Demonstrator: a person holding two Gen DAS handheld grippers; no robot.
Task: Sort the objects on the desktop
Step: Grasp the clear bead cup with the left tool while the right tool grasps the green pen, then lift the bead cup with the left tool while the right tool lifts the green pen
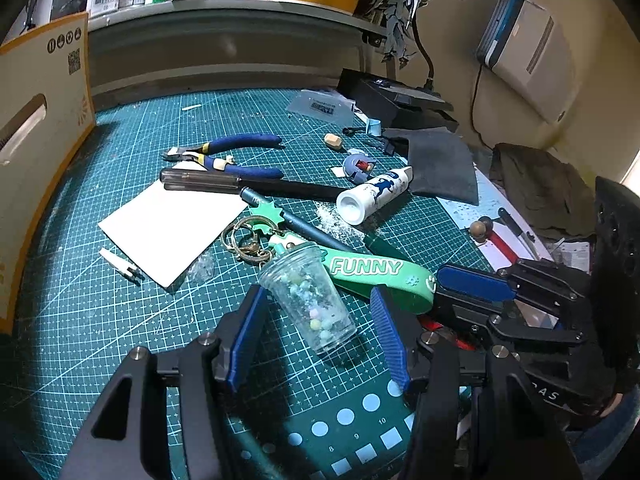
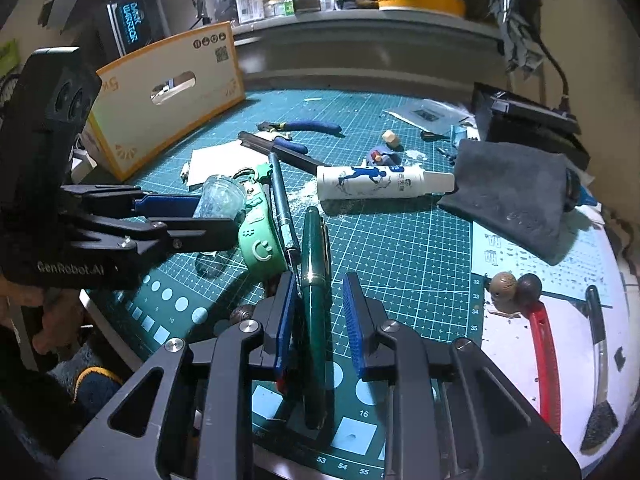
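Observation:
A clear mini cup charm (image 1: 310, 300) on a green "FUNNY" strap keychain (image 1: 380, 276) lies on the cutting mat. My left gripper (image 1: 318, 300) is open, with its blue pads on both sides of the cup, not touching it; it also shows in the right wrist view (image 2: 208, 216). My right gripper (image 2: 320, 292) is open around a dark green pen (image 2: 316, 280) that lies between its pads. A white tube (image 2: 384, 182), blue-handled pliers (image 1: 228, 152), a dark screwdriver (image 1: 224, 182) and a blue-grey pen (image 2: 284, 208) lie further back.
An orange cardboard box (image 1: 36, 140) stands at the left. A grey cloth (image 2: 516, 196) lies at the right. A white card (image 1: 176, 224) lies mid-mat. A red-handled tool (image 2: 544, 356) and a brush (image 2: 600, 372) lie front right. A black stand (image 1: 396, 100) is at the back.

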